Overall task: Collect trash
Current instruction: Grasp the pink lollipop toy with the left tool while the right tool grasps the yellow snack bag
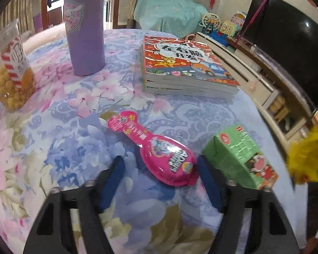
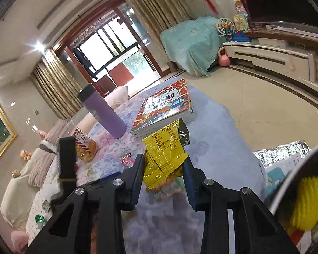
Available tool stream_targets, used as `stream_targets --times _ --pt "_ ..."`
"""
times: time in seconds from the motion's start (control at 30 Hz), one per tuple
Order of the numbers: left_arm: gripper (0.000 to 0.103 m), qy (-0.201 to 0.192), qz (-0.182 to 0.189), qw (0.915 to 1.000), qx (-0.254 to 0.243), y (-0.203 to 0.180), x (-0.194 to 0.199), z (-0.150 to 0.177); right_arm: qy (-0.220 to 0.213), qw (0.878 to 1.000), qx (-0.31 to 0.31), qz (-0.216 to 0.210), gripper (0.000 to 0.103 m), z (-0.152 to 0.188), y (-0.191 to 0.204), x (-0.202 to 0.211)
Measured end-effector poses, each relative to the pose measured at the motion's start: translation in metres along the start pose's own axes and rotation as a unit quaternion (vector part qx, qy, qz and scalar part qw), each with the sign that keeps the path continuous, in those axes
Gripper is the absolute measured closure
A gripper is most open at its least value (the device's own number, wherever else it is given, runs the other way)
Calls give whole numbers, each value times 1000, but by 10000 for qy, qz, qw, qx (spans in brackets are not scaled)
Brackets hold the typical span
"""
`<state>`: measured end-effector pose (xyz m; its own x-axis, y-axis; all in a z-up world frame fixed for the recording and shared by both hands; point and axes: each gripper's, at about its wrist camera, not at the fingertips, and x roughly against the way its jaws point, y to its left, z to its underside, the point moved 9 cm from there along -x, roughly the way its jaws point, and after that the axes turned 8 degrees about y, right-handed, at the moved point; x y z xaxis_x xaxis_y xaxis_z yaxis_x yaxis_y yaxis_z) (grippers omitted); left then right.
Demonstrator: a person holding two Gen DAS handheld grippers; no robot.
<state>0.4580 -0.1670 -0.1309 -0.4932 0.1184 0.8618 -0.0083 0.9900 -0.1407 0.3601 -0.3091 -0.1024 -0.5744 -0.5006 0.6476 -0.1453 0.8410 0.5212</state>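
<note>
Your right gripper [image 2: 164, 167] points shallowly down over the table, tilted so the room leans in its view. Its fingers [image 2: 137, 175] are pinching a crumpled yellow snack wrapper [image 2: 163, 150], pads pressed on both sides, wrapper lifted clear of the flowered tablecloth [image 2: 212, 144]. To its lower right is the dark rim of a bin [image 2: 286, 182] with something yellow inside.

Your left gripper [image 1: 159, 169] points more steeply down at the table. Its fingers [image 1: 114, 180] are spread partway, straddling the wide end of a pink toy packet [image 1: 156, 148] lying flat on the cloth. The right pad is at the packet's edge; the left pad stands clear, so no grip there.

A green carton [image 1: 239, 154] lies just right of the left gripper's right finger. Well beyond: a stack of books [image 1: 186, 67], a purple bottle [image 1: 84, 31] standing upright, and a popcorn tub [image 1: 10, 72] at the left.
</note>
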Motion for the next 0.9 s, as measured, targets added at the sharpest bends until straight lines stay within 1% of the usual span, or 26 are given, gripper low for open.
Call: stream_targets --times 0.03,0.1,0.17,0.23,0.33,0.37,0.47,0.63,0.73,0.87,0.9 --pt "67 -27 -78 9999 -68 -1 1 2 -12 10000 -28 -23 67 2 0 4" --pt "70 -23 -79 9998 -200 -2 5 6 -42 10000 -48 -32 67 6 0 9" --pt "83 -20 -43 9995 -306 1 13 16 -58 9999 -70 -69 67 11 2 13" --pt "88 29 155 9991 -387 4 23 30 -52 9999 -55 -123 67 17 7 19" --pt "89 53 325 9982 -508 9 42 54 -25 9998 36 -170 67 25 16 24" --pt "90 67 459 9974 -555 12 52 63 -11 9998 85 -180 67 29 20 26" --pt "90 160 697 9951 -680 17 71 92 84 9996 183 -219 67 45 29 30" --pt "89 341 984 9911 -830 26 95 131 226 9993 208 -190 67 71 33 35" --pt "89 337 940 9909 -900 33 104 143 278 9993 167 -185 67 81 33 38" --pt "87 280 785 9943 -659 41 114 147 285 9994 120 -167 67 94 36 43" --pt "85 259 764 9949 -601 43 115 146 289 9994 117 -167 67 96 38 44"
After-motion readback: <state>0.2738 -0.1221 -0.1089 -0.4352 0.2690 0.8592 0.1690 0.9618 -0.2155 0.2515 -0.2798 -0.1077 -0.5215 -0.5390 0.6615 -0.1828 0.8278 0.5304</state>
